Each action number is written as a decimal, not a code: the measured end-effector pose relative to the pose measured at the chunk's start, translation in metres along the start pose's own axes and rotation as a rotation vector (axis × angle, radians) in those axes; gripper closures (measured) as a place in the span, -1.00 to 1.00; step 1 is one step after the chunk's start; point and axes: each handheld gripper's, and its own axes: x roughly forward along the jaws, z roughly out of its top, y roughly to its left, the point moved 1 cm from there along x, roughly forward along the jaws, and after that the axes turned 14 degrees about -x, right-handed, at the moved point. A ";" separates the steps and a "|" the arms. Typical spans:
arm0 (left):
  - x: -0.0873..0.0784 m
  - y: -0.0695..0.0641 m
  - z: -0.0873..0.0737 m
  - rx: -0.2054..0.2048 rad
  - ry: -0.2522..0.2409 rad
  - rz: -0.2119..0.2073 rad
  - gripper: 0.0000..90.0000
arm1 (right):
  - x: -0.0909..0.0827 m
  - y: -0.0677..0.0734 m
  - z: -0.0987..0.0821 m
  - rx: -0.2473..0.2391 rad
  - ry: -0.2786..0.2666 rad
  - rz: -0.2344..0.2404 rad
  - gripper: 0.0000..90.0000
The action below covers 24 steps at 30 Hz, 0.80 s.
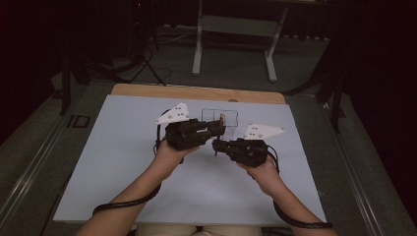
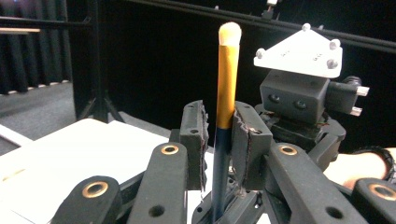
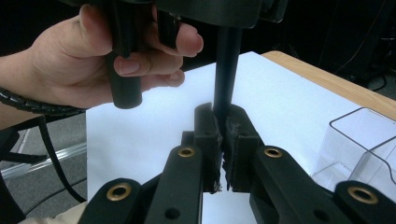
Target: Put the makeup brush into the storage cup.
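From above, the left gripper (image 1: 220, 127) and right gripper (image 1: 216, 145) meet mid-table, near a clear box (image 1: 220, 115). Left gripper view: upright brush (image 2: 227, 79), gold ferrule, pale tip, pinched. Right gripper view: jaws clamp its dark handle.

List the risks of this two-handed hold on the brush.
Both claws clamp one thin brush: the left claw at its middle, the right claw on the dark lower end. Pulling out of line might bend or snap it. The clear box stands nearby and could get knocked.
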 end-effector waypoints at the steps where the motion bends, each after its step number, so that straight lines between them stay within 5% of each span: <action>1: 0.000 0.000 0.000 0.000 0.000 0.000 0.84 | 0.000 0.000 0.000 0.000 0.000 0.000 0.89; 13: 0.000 -0.001 -0.001 0.052 -0.002 -0.001 0.87 | 0.001 -0.002 -0.002 -0.007 -0.010 0.009 0.86; 17: 0.000 -0.001 0.001 0.050 -0.016 0.008 0.87 | 0.000 -0.001 -0.001 -0.041 0.007 0.019 0.57; 20: -0.001 0.000 0.003 0.048 -0.029 0.010 0.87 | 0.000 -0.003 -0.001 -0.025 0.012 0.005 0.17; 24: -0.001 -0.001 0.004 0.047 -0.034 0.009 0.87 | -0.001 -0.006 -0.001 -0.018 0.006 -0.003 -0.01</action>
